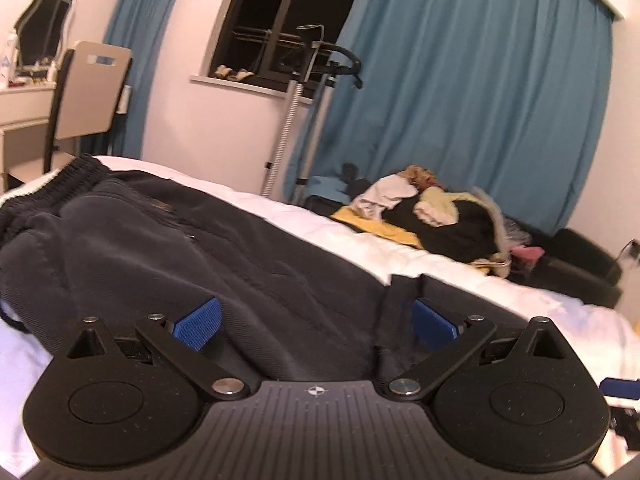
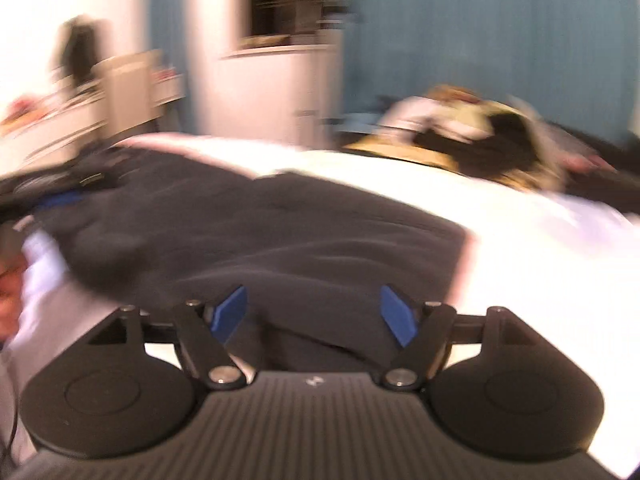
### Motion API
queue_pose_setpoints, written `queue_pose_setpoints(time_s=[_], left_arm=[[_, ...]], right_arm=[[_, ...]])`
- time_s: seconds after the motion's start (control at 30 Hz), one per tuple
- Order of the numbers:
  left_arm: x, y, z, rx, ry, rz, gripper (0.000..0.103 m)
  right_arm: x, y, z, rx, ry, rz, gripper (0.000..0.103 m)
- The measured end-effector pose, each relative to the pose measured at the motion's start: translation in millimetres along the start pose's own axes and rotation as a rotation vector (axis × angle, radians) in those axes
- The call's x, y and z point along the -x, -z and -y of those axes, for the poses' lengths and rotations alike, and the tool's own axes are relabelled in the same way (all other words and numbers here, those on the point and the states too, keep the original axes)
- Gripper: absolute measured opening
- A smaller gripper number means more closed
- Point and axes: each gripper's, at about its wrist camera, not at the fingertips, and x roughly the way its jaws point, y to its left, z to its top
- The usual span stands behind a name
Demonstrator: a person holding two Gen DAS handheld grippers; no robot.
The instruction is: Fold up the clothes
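Observation:
Dark navy sweatpants lie spread on the white bed sheet, with the ribbed waistband at the far left. My left gripper hovers low over the cloth with its blue pads wide apart and pressing on nothing. The right wrist view is blurred. There the same sweatpants fill the middle. My right gripper stands open over their near edge, with dark cloth lying between and below the pads but not pinched.
A pile of mixed clothes sits on the far right side of the bed. Beyond the bed are a garment steamer stand, blue curtains, a chair by a dressing table, and a black seat.

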Motion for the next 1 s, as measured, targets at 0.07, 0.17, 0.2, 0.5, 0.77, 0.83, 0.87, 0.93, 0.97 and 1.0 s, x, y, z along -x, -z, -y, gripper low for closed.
queue_pose_setpoints(time_s=[0.07, 0.17, 0.2, 0.5, 0.77, 0.83, 0.87, 0.93, 0.97, 1.0], left_arm=[[0.4, 0.0, 7.8, -0.020, 0.031, 0.015, 0.096], [-3.4, 6.1, 21.4, -0.118, 0.072, 0.035, 0.094], [-7.3, 8.9, 23.4, -0.126, 0.085, 0.024, 0.094], [-60.9, 32.2, 36.9, -0.255, 0.163, -0.144, 0.094], [-80.9, 42.1, 30.6, -0.148, 0.304, -0.306, 0.087], [-80.7, 41.8, 32.2, -0.136, 0.370, -0.316, 0.086], [-82.2, 42.6, 33.6, -0.137, 0.370, -0.317, 0.086], [-88.3, 45.4, 35.3, -0.136, 0.318, -0.315, 0.082], [-93.2, 46.6, 33.2, -0.114, 0.286, -0.315, 0.077], [-96.9, 46.6, 30.0, -0.082, 0.268, -0.312, 0.076]], right_arm=[[7.4, -2.5, 19.6, -0.121, 0.030, 0.051, 0.081], [5.5, -5.1, 44.8, -0.317, -0.005, 0.047, 0.084], [2.4, -1.2, 52.1, -0.389, -0.032, 0.032, 0.084], [-11.8, 33.4, 103.1, -0.862, -0.158, -0.062, 0.084], [-12.8, 37.1, 93.7, -0.802, -0.035, -0.029, 0.084], [-18.3, 42.3, 91.4, -0.784, -0.024, -0.051, 0.084], [-21.9, 44.9, 90.0, -0.780, -0.017, -0.057, 0.085], [-26.2, 49.8, 87.7, -0.773, 0.003, -0.061, 0.087], [-26.8, 50.7, 86.9, -0.767, 0.013, -0.057, 0.088], [-27.7, 51.2, 86.3, -0.762, 0.014, -0.053, 0.088]])
